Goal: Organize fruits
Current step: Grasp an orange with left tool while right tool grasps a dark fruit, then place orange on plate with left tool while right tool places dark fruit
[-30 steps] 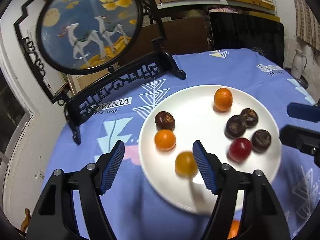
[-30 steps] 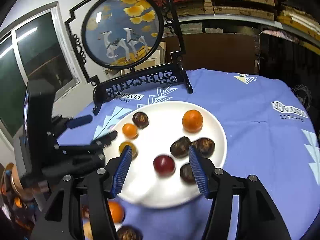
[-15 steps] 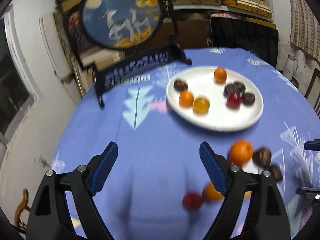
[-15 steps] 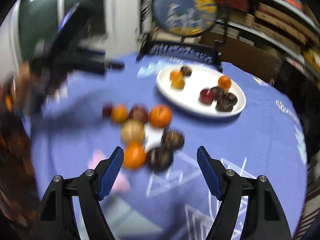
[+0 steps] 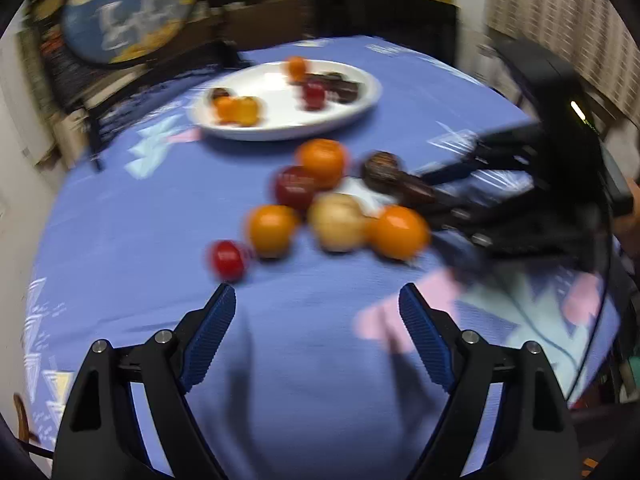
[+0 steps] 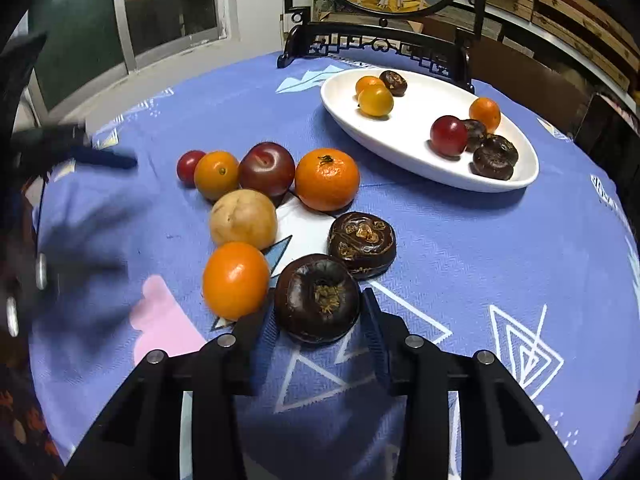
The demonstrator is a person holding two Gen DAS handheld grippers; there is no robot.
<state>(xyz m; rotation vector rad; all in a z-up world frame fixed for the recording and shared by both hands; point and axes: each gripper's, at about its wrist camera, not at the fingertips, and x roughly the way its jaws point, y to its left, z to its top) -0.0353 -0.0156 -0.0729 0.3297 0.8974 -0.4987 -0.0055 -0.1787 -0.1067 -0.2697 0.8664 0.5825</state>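
The right gripper [image 6: 318, 320] sits low on the blue tablecloth [image 6: 500, 248] with its 2 fingers straddling the nearest dark water chestnut [image 6: 317, 298]. The pads look close to its flanks, but whether they touch and bear on it cannot be told from here; a thin gap seems to remain on the right side. A second dark chestnut [image 6: 362, 243] lies just behind it, almost touching, and an orange mandarin [image 6: 235, 280] crowds the left finger.

To do this pick well, the jaws should close squarely across the chestnut's widest part — it is flattish and glossy, so a grip too high may let it squirt out. The left finger has little room beside the mandarin, so a slow closure would avoid nudging that fruit into the pale round fruit [image 6: 243, 219] behind it. Lift straight up before swinging toward the white plate [image 6: 404, 152], where 3 dark chestnuts [image 6: 495, 157] already sit grouped near the far edge — that cluster looks like the place for this one.

The left gripper [image 5: 316, 332] is spread wide and holds nothing, hovering over bare cloth short of the small red fruit [image 5: 227, 261]; its view is motion-blurred. It is best kept clear of the right one's path to the plate.
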